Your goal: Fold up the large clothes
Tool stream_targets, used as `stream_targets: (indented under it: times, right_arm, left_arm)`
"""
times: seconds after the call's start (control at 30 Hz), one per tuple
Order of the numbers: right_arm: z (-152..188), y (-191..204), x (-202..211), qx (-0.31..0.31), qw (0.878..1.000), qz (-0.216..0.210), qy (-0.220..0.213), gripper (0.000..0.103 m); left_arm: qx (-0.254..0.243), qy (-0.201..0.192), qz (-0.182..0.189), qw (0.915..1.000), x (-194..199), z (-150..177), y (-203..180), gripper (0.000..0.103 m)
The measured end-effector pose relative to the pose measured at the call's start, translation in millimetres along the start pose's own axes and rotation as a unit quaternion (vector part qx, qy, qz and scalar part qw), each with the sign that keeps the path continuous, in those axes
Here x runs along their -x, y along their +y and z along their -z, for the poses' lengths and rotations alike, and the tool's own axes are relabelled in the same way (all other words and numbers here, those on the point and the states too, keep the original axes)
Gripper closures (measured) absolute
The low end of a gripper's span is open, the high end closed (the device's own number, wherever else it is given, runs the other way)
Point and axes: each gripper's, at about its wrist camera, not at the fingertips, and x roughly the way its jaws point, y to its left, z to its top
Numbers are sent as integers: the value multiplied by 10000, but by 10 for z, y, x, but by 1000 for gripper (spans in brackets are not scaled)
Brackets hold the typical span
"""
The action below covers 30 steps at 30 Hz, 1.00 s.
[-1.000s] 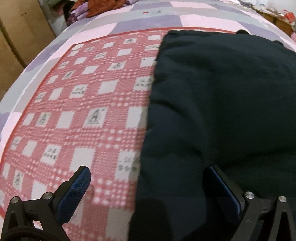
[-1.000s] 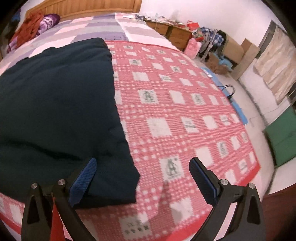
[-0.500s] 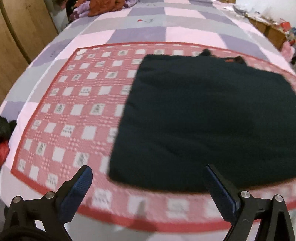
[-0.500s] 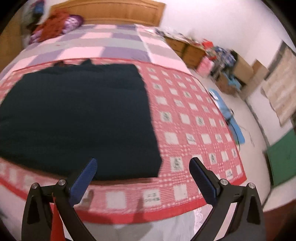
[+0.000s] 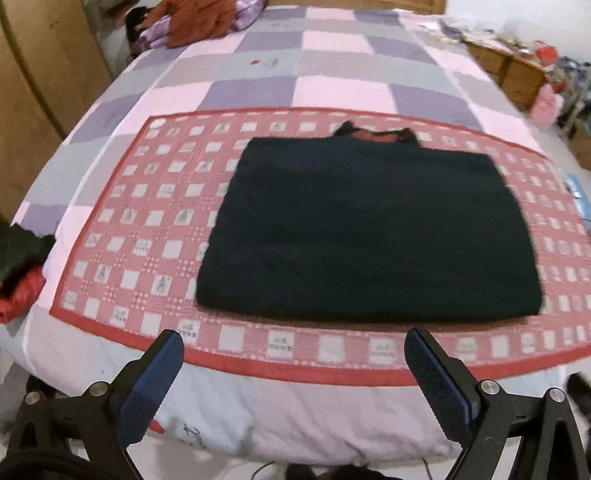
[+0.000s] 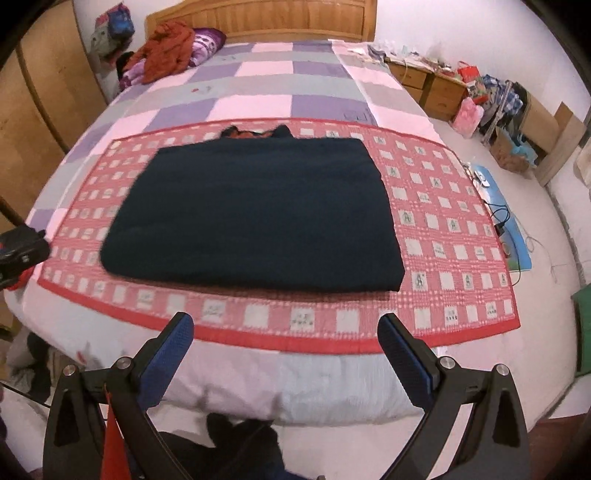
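Note:
A dark navy garment (image 5: 369, 232) lies folded into a flat rectangle on a red and white checked mat (image 5: 147, 221) on the bed; it also shows in the right wrist view (image 6: 255, 214). A bit of collar with a reddish lining (image 6: 255, 133) pokes out at its far edge. My left gripper (image 5: 293, 354) is open and empty, held back over the bed's near edge. My right gripper (image 6: 286, 334) is open and empty, also back from the garment, above the mat's front border.
The bed has a pink, purple and grey checked cover (image 6: 258, 92) and a wooden headboard (image 6: 258, 22). Clothes are piled at the far left corner (image 6: 166, 51). Red and black clothing (image 5: 18, 273) lies at the left edge. Wooden drawers and clutter (image 6: 480, 96) stand to the right.
Both grippers have pulled back and up from the garment. It filled each view a second ago; now its whole folded shape shows on the mat. Both stayed open.

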Motion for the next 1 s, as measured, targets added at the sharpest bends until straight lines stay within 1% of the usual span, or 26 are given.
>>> stream_targets:
  times: [0.07,0.13,0.2,0.27,0.33,0.37,0.43,0.5,0.53,0.57,0.63,0.67,0.73,0.83,0.9,1.0]
  right_arm:
    - [55,82,155,80,9999,-38,-59,3]
    - [94,150,270,136,9999,-60,-85,3]
    - [128,197,393,117,9997,-105,-208,3]
    - [143,207,432,142,9993,-42,-354,3]
    - [153,152,349,163,9988,88,-457,2]
    - [179,87,231,168,9982,200,-543,2]
    - [198,-92,-77,89,9979,324,-553,2]
    - [220,-321,-501,-124,9986,314,-407,2]
    - [239,-471,-776,-247,9987,356,-280,3]
    - [240,-616,-1020,-352,9984,422,-151,3]
    - [246,-869,-1422,-507,9973,522,-39,3]
    - [252,-980,-1586,-531,9968,591,-23,3]
    - [234,-1213,-1945,-528,9951,831,27,3]
    - [190,-1471,-2294,-546,9939,953,66,3]
    - [132,-1592,-2475,-558,9928,1061,86,3]
    - [57,-1648,-2605,-383,9931,1112,22,3]
  left_arm:
    - [-52,-28,132,9999,131,27,-8,4]
    - [-103,-52,149,9998,197,48,1,4]
    - [-144,-83,149,9997,213,69,22,4]
    - [-138,-106,158,9997,140,89,71,4]
    - [-42,-138,156,9998,-66,138,194,4]
    - [14,-142,165,9998,-171,163,251,4]
    - [187,-94,61,9998,-558,219,438,4]
    - [322,59,1,9995,-966,254,611,4]
    - [409,126,-113,9990,-1227,268,729,4]
    - [454,117,-245,9986,-1466,281,842,4]
    - [536,84,-381,9978,-1826,301,1012,4]
    - [582,106,-407,9974,-1960,312,1077,4]
    - [804,271,-392,9956,-2341,336,1283,4]
    - [1332,417,-402,9894,-2643,397,1541,4]
    - [1553,393,-440,9861,-2734,419,1664,4]
    - [1672,287,-163,9854,-2795,367,1715,4]
